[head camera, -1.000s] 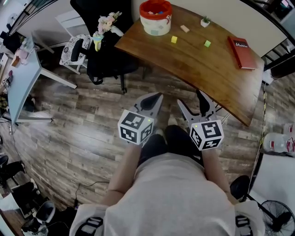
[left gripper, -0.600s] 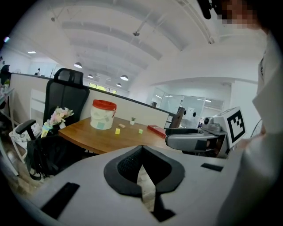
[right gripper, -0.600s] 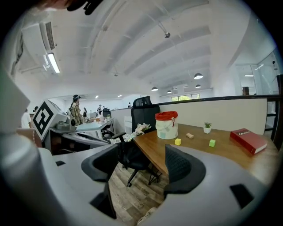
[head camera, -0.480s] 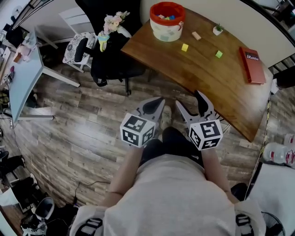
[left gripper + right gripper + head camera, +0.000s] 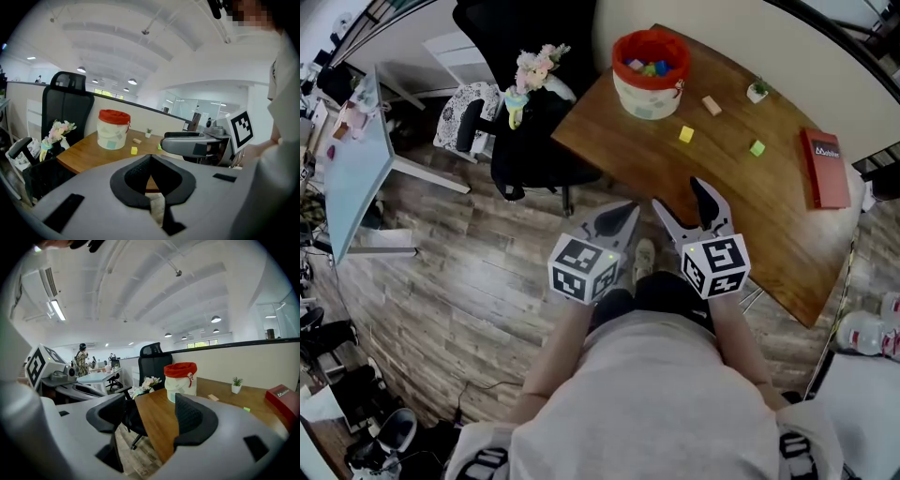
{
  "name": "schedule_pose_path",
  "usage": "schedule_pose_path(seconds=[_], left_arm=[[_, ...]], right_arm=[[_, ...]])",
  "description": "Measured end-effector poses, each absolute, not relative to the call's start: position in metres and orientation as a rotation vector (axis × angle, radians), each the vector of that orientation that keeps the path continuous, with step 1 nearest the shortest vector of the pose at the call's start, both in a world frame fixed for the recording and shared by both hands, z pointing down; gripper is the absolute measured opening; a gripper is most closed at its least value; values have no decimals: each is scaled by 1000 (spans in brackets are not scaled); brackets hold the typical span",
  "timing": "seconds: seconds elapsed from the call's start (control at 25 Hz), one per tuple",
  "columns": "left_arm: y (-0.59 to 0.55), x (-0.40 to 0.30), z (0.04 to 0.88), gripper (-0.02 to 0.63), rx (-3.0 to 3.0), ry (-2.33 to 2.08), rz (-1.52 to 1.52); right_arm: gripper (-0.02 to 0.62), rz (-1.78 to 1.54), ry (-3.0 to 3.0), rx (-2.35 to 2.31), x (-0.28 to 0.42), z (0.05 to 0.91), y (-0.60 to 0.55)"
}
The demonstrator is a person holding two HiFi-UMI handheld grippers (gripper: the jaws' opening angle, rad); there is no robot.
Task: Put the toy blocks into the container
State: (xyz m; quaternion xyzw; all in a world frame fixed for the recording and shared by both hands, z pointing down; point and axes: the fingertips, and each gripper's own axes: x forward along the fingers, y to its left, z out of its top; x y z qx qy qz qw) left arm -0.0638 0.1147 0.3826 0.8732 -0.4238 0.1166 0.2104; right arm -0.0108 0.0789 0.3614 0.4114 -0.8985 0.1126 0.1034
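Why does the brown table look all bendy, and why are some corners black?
Head view: the wide lens bows the table edge into a curve. Left gripper view: a fisheye lens makes a round picture, so the corners go black. Right gripper view: same round frame, and the ceiling light glares white.

The head view looks steeply down over the person, with the table well ahead. Each gripper view sits low behind its own jaws, facing roughly level at the table from well back. All three share the bucket, chair and table
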Motion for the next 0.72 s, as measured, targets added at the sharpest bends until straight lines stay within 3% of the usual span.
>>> schedule_pose_path(seconds=[0.72], left_arm=[[3,-44,387,15,2435,-1133,350]], right_arm=[[324,332,-2592,1357,39,359,-27]])
